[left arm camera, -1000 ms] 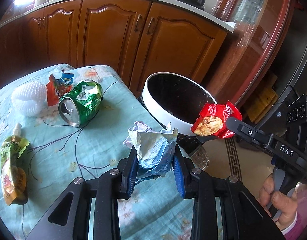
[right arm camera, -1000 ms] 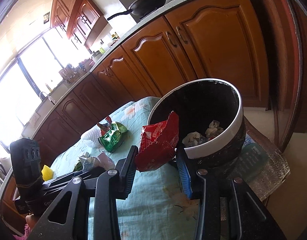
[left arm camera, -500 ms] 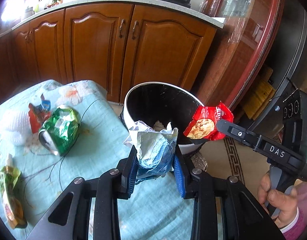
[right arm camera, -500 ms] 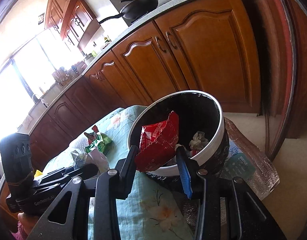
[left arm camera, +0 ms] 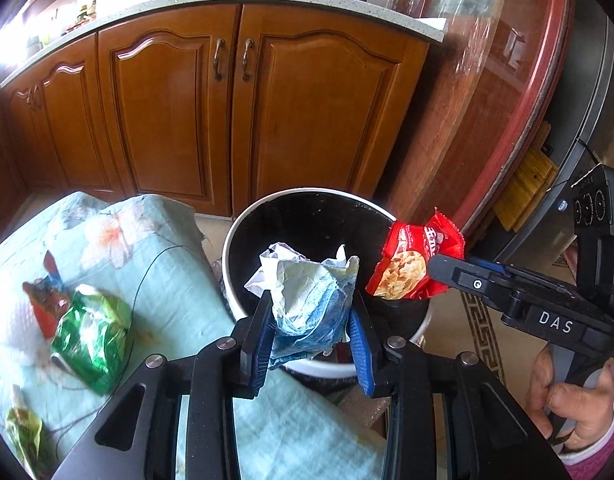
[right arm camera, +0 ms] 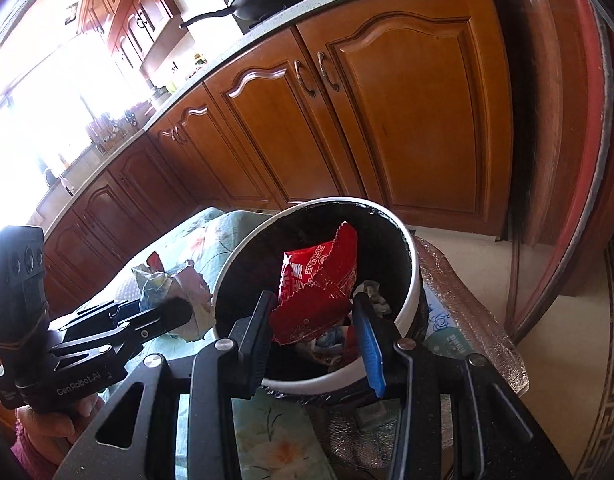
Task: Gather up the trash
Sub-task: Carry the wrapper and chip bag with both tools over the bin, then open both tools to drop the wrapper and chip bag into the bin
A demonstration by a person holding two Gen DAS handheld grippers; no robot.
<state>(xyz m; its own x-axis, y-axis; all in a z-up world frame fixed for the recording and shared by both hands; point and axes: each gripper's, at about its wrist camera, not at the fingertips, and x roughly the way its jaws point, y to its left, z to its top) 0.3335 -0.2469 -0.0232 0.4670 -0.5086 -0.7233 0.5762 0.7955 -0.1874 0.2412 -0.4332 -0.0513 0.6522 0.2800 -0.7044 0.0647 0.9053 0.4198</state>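
Observation:
My left gripper (left arm camera: 312,322) is shut on a crumpled blue and white wrapper (left arm camera: 307,300) and holds it over the near rim of the white bin (left arm camera: 243,308) with a black liner. My right gripper (right arm camera: 316,326) is shut on a red snack packet (right arm camera: 319,284) and holds it above the bin's opening (right arm camera: 413,280). The red packet also shows in the left wrist view (left arm camera: 415,260) over the bin's right rim. The blue wrapper also shows in the right wrist view (right arm camera: 167,284) left of the bin. Trash lies in the bin's bottom.
On the light blue flowered tablecloth (left arm camera: 179,288) left of the bin lie a crushed green can (left arm camera: 91,336), a red-blue wrapper (left arm camera: 47,292) and a yellow-green pouch (left arm camera: 25,436). Wooden kitchen cabinets (left arm camera: 227,100) stand behind. A foil-covered stand (right arm camera: 467,320) holds the bin.
Both grippers have moved toward the bin with their trash. The red packet now hangs over the bin's opening and the blue wrapper over its near rim.

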